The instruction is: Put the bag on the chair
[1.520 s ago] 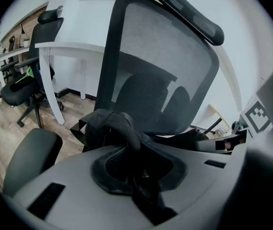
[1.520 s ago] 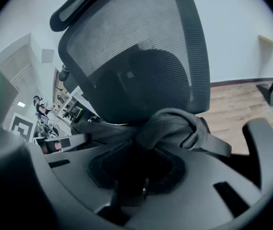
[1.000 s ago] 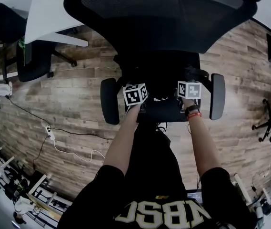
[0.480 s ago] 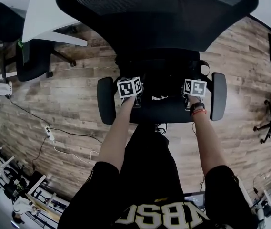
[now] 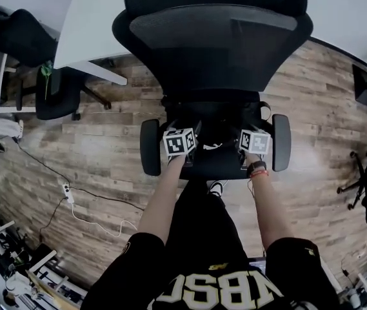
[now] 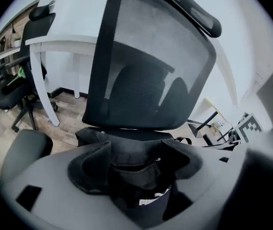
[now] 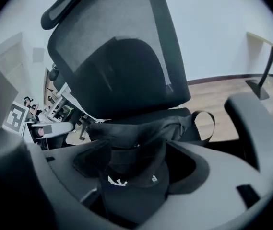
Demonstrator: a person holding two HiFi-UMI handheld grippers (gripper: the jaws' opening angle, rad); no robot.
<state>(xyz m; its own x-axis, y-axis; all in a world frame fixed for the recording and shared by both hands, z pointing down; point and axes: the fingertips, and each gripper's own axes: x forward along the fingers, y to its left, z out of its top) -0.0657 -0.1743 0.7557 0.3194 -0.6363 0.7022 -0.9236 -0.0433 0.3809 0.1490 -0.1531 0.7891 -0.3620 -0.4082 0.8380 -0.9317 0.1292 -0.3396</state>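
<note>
A black bag (image 5: 213, 133) with a white logo lies on the seat of the black mesh-backed office chair (image 5: 215, 37), in front of the backrest. My left gripper (image 5: 191, 134) is at the bag's left end and my right gripper (image 5: 242, 135) at its right end. In the left gripper view the jaws of the left gripper (image 6: 136, 158) are opening, with the bag (image 6: 143, 188) between them and their pads off it. The right gripper (image 7: 137, 161) is likewise opening around the bag (image 7: 136, 176), whose strap loops toward the armrest (image 7: 256, 123).
A white desk (image 5: 93, 18) stands behind the chair, with another black chair (image 5: 54, 89) to its left. A power strip with a cable (image 5: 68, 186) lies on the wooden floor at the left. A chair base (image 5: 364, 173) stands at the right.
Both grippers stay at the front of the seat and have come slightly closer together. The head view has shifted, so more of the backrest and desk shows.
</note>
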